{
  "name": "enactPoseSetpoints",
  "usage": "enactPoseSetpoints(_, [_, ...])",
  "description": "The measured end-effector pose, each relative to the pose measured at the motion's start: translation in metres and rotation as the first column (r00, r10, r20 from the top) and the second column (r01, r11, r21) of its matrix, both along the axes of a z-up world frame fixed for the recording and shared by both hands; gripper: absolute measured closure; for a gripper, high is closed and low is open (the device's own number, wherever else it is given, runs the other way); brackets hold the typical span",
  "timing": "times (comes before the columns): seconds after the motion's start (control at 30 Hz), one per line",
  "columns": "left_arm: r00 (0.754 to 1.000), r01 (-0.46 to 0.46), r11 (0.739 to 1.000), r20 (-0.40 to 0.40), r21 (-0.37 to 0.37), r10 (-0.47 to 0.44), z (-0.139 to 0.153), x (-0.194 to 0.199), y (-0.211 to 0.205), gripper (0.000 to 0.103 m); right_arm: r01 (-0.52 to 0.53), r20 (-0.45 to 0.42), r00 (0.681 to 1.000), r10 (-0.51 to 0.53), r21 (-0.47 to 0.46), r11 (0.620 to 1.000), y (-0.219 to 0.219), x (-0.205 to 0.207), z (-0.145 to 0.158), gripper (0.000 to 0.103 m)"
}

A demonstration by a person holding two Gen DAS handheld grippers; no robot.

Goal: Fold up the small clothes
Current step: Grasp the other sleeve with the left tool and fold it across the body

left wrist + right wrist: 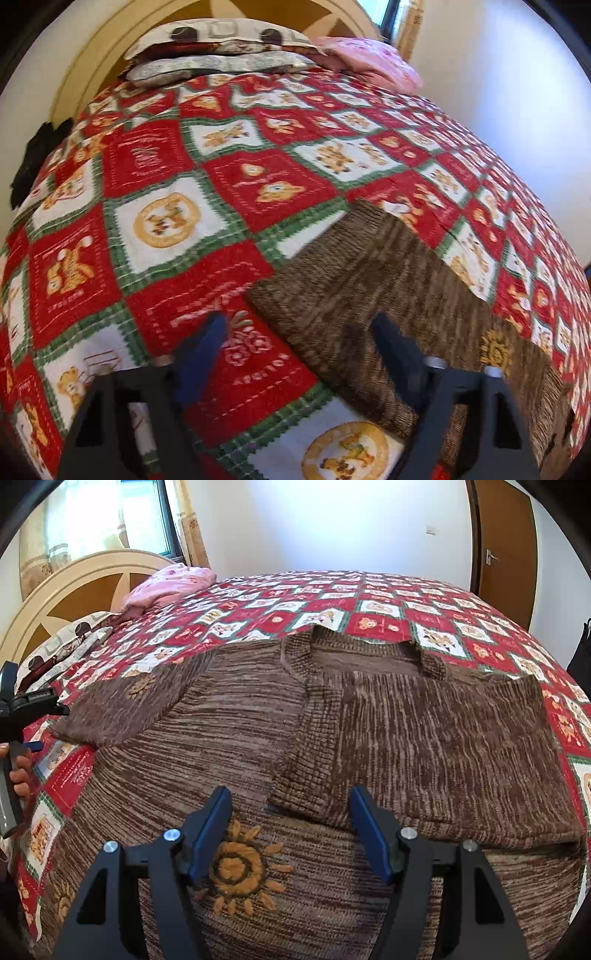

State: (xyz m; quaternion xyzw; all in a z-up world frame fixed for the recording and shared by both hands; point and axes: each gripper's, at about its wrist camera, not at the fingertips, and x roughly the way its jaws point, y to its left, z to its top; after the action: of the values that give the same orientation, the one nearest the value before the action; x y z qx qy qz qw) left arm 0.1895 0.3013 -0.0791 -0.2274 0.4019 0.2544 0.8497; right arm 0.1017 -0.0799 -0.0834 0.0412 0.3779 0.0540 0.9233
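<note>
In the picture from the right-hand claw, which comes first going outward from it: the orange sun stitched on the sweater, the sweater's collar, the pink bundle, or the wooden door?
1. Orange sun: just below the right claw, on the brown sweater.
2. Collar: mid-bed, straight ahead.
3. Pink bundle at the far left by the headboard, and wooden door at the far right: too close to call.

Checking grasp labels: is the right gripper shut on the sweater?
No, the right gripper has its fingers spread wide above the brown sweater, gripping nothing.

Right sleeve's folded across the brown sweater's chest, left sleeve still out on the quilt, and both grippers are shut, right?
Not quite: both grippers are open. The right gripper shows spread fingers above the brown sweater in the right wrist view; the left gripper likewise.
</note>
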Motion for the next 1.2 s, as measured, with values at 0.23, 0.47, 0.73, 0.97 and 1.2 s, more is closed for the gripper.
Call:
enactPoseSetpoints(0.23, [0.989, 0.04, 0.991, 0.144, -0.126, -0.021, 0.003, -0.011, 0.017, 0.094, 0.001, 0.003, 1.0, -0.001, 0.018, 1.0, -0.002, 0.0, 0.0, 0.034])
enactPoseSetpoints(0.47, [0.949, 0.114, 0.988, 0.307, -0.103, -0.078, 0.021, -0.031, 0.005, 0.094, 0.0, 0.006, 1.0, 0.0, 0.03, 1.0, -0.003, -0.001, 0.0, 0.034])
enactPoseSetpoints(0.73, [0.98, 0.063, 0.994, 0.195, -0.091, -0.044, 0.008, -0.012, 0.007, 0.094, 0.0, 0.007, 1.0, -0.001, 0.032, 0.999, -0.003, -0.001, 0.0, 0.034])
enactPoseSetpoints(0.97, [0.933, 0.225, 0.973, 0.273, 0.061, -0.233, 0.058, -0.003, -0.058, 0.095, 0.006, 0.018, 1.0, -0.007, 0.037, 0.999, -0.004, -0.003, 0.003, 0.034])
enactPoseSetpoints(1.2, [0.785, 0.505, 0.817, 0.245, 0.278, -0.569, 0.094, -0.008, -0.2, 0.094, 0.184, -0.004, 0.982, -0.188, 0.225, 0.957, -0.056, -0.012, 0.024, 0.034])
